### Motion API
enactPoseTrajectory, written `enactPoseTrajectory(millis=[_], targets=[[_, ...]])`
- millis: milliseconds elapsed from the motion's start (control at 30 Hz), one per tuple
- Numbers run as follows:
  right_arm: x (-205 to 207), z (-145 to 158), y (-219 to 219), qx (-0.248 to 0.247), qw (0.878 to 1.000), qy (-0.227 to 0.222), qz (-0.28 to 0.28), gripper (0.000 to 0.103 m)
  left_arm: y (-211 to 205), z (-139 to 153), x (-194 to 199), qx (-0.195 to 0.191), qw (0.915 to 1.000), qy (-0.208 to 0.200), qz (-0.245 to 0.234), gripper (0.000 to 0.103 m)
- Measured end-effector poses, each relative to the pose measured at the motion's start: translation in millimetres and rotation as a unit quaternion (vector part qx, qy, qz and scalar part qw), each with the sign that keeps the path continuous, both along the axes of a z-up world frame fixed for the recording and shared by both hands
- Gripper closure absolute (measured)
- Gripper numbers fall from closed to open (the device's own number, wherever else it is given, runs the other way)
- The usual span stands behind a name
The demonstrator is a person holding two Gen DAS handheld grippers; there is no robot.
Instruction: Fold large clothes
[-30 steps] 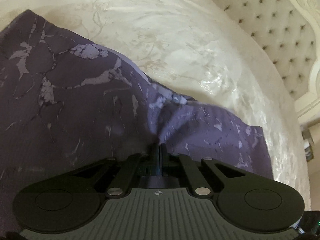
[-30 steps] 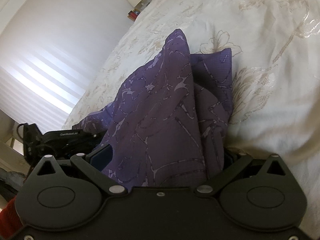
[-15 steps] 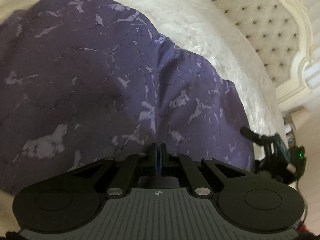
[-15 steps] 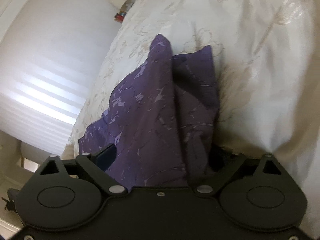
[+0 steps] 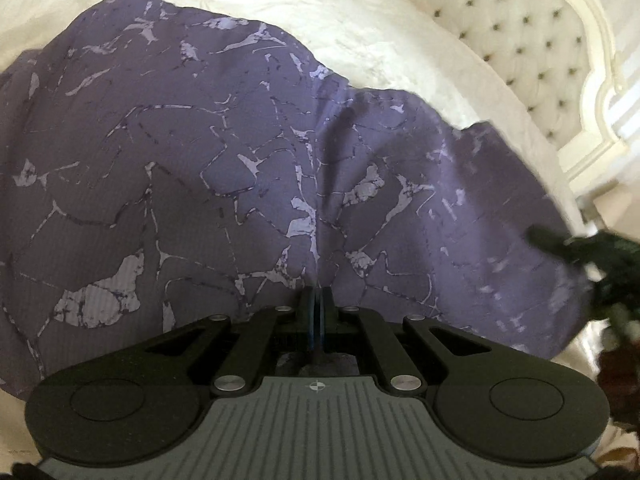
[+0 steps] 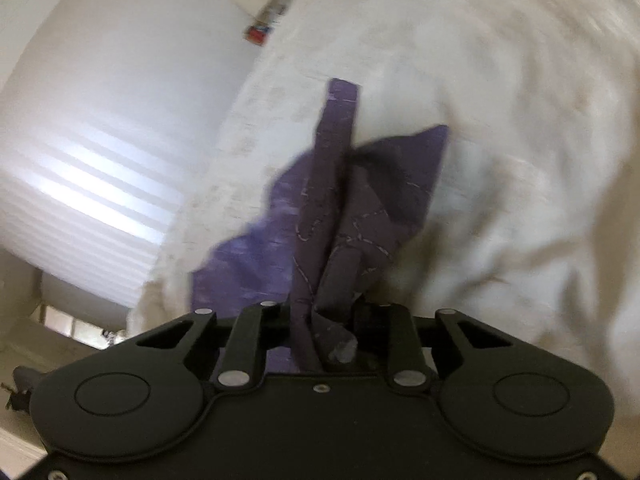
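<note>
A large purple garment [image 5: 224, 168] with a pale cracked print lies spread over the cream bedspread [image 5: 360, 20]. My left gripper [image 5: 318, 300] is shut, its fingers pinching the garment's near edge, and a crease runs away from the tips. In the right wrist view the same garment [image 6: 336, 200] is gathered into a raised ridge. My right gripper [image 6: 324, 308] is closing on a bunch of that fabric, which fills the gap between its jaws and hides the pads. The right gripper [image 5: 580, 248] also shows as a dark blur at the garment's right edge.
A cream tufted headboard [image 5: 500, 20] with a carved frame stands behind the bed. Beyond the bed's far side hangs a bright window blind [image 6: 80, 184]. A small red item [image 6: 258, 34] sits near the bed's far corner. The bedspread [image 6: 520, 120] stretches bare to the right.
The right jaws narrowed around the fabric and that gripper rose, pulling the cloth into a tall ridge. The left gripper moved across, so more of the garment now fills its view.
</note>
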State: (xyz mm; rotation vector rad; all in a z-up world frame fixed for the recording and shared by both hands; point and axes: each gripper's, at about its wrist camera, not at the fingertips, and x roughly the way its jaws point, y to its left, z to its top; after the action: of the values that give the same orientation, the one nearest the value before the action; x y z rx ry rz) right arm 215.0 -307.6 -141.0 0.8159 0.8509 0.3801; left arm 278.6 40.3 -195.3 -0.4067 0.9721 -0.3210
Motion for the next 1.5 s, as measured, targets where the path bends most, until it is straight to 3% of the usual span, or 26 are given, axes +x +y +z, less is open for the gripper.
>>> enactPoseTrajectory(millis=[200, 433, 600, 733, 800, 967, 1167, 1300, 1500], targets=[[9, 68, 58, -0.009, 0.997, -0.046, 0.061, 0.07, 7, -4, -10, -0.016, 0.9998, -0.006, 0.01, 0.1], [30, 101, 155, -0.018, 0.989, -0.064, 0.13, 0.07, 23, 5, -20, 0.02, 0.9997, -0.011, -0.003, 0.1], [44, 96, 222, -0.041, 0.982, -0.063, 0.172, 0.07, 60, 33, -41, 0.074, 0.9955, -0.043, 0.041, 0.099], [53, 81, 264, -0.058, 0.977, -0.053, 0.196, 0.069, 105, 57, -63, 0.103, 0.9844, -0.087, 0.113, 0.092], [53, 71, 283, -0.077, 0.974, -0.05, 0.209, 0.068, 128, 62, -71, 0.099, 0.9777, -0.105, 0.152, 0.084], [54, 39, 328, -0.106, 0.969, -0.035, 0.22, 0.055, 178, 54, -88, 0.065, 0.9604, -0.124, 0.241, 0.083], [34, 20, 342, -0.105, 0.968, -0.04, 0.225, 0.039, 205, 42, -95, 0.004, 0.9472, -0.107, 0.302, 0.083], [36, 24, 338, -0.069, 0.964, -0.056, 0.251, 0.019, 202, 49, -96, 0.019, 0.9454, -0.126, 0.3, 0.083], [24, 58, 318, -0.049, 0.956, -0.11, 0.267, 0.016, 198, 56, -104, 0.031, 0.9401, -0.173, 0.292, 0.083]])
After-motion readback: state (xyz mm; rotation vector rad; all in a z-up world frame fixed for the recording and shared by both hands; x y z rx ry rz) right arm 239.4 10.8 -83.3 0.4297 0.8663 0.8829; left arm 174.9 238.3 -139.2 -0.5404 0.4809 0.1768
